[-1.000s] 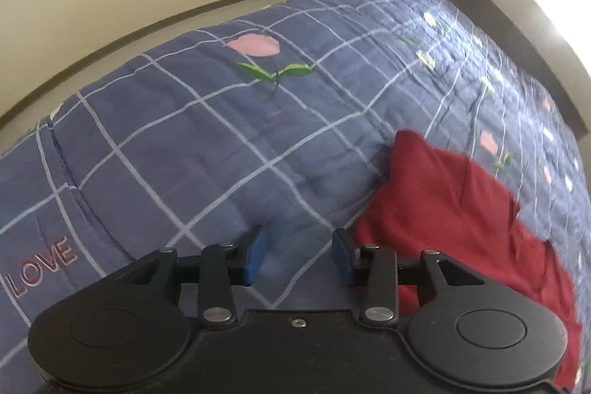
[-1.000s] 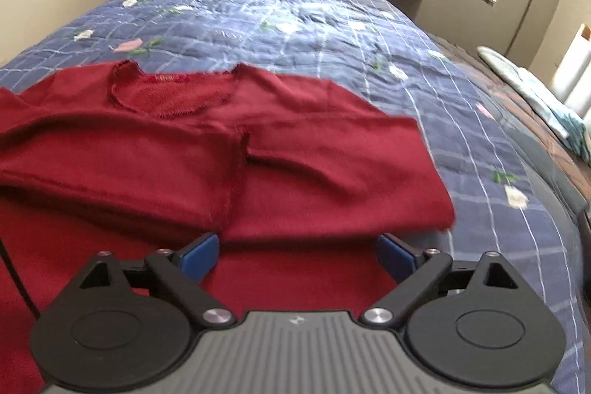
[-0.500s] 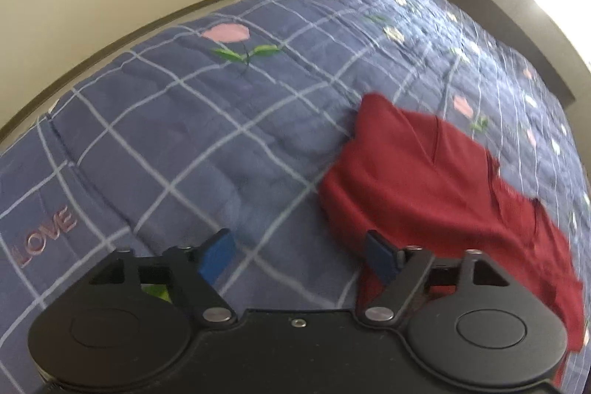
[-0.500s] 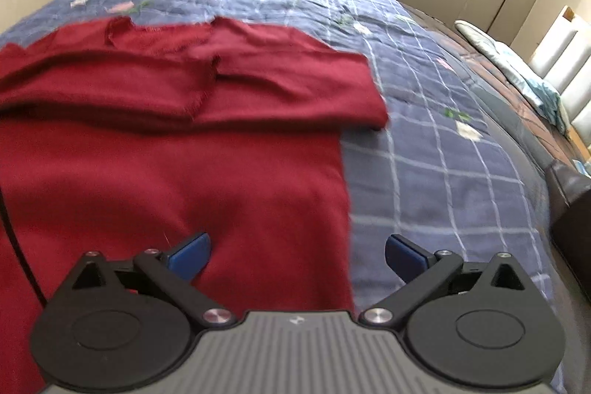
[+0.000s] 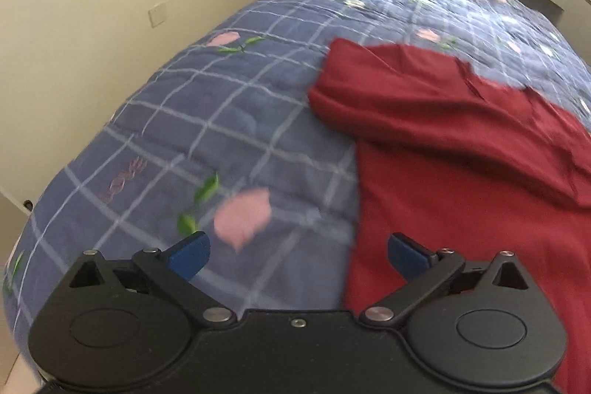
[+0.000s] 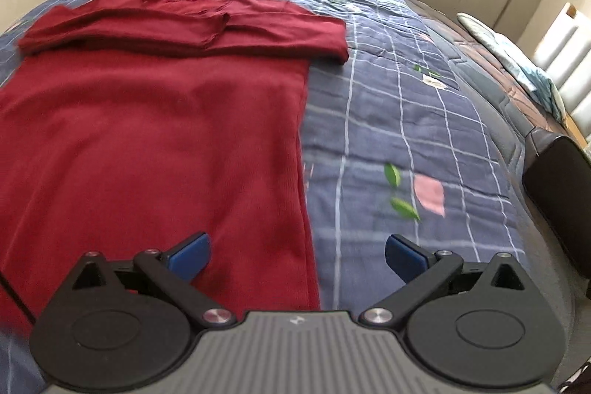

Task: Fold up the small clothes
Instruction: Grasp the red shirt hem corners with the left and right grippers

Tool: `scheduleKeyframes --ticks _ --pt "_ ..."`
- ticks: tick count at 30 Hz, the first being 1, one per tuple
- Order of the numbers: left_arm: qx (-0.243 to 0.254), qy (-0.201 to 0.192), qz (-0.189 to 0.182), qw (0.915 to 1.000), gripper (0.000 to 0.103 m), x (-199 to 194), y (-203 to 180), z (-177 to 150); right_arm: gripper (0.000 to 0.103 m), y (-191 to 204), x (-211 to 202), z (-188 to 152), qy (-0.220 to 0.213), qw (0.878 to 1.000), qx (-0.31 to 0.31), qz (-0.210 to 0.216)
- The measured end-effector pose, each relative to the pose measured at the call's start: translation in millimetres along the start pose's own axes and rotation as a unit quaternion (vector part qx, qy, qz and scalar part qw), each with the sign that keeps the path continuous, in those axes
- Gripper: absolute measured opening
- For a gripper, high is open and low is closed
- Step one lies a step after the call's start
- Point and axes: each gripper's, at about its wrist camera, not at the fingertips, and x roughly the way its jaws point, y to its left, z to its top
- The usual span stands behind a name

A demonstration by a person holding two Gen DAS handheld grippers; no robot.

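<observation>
The red sweater (image 6: 155, 135) lay flat on the blue checked quilt (image 6: 388, 120), both sleeves folded across its chest, cuffs meeting near the middle. The left gripper (image 5: 297, 255) hung above the quilt at the sweater's left edge, its jaws just having swung apart, spread wide with nothing between them but bedding and the garment's side hem below. And the right gripper (image 6: 297, 255) was spread wide too, empty, poised over the sweater's right edge, one blue pad (image 6: 190, 255) above red knit, the other above quilt. A pink flower print (image 5: 242, 218) showed just ahead of the left gripper.
</observation>
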Motion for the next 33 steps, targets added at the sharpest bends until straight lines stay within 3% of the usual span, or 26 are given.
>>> scheduleKeyframes --ticks 6,12,16,22,31,33 --pt "0.062 -0.008 -0.003 0.9980 0.102 -45 -18 -61 0.103 1 -40 -37 -0.038 0.997 -0.063 0.030" --pt "0.140 -0.006 -0.007 0.9901 0.102 -75 -28 -112 0.103 15 -54 -67 -0.060 0.984 -0.165 0.033" --pt "0.199 -0.002 0.002 0.9800 0.102 -88 -35 -139 0.103 20 -54 -74 -0.072 0.979 -0.187 0.025" --pt "0.233 0.009 0.000 0.9725 0.102 -94 -42 -159 0.101 25 -47 -73 -0.095 0.975 -0.201 0.022" --pt "0.279 0.003 -0.015 0.9602 0.102 -94 -56 -172 0.059 34 -49 -64 -0.120 0.960 -0.242 0.070" --pt "0.286 0.001 -0.018 0.9580 0.102 -94 -59 -174 0.035 34 -48 -61 -0.114 0.961 -0.237 0.089"
